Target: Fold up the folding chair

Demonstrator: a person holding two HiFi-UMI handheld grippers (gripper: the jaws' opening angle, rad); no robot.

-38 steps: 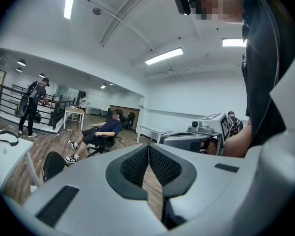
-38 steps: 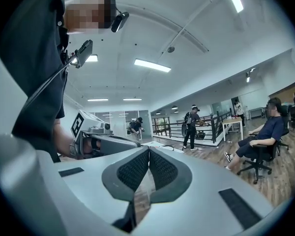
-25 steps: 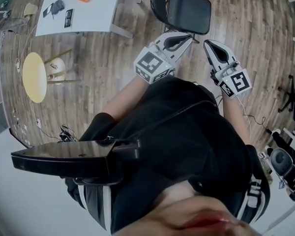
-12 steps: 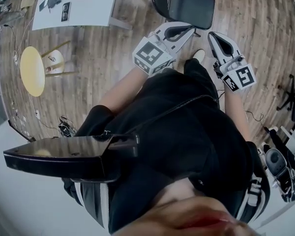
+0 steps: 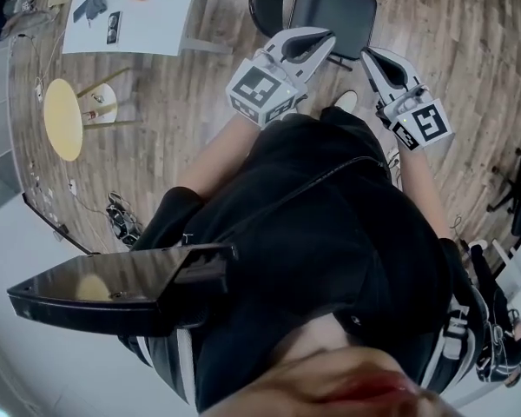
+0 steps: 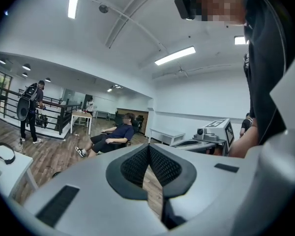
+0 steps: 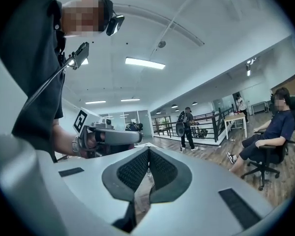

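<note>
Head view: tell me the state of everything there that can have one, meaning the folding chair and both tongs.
Folding chair: unfolded, seat flat, standing, not gripped.
Left tongs: shut, nothing between them, held close to the seat's near edge.
Right tongs: shut, nothing between them, held close to the seat's near corner.

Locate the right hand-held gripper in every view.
Head view: right hand-held gripper upper right, beside the folding chair.
Left gripper view: right of centre, pointing left.
Right gripper view: bottom centre, its own jaws shut.
Shared landmark: seated person, in both gripper views.
</note>
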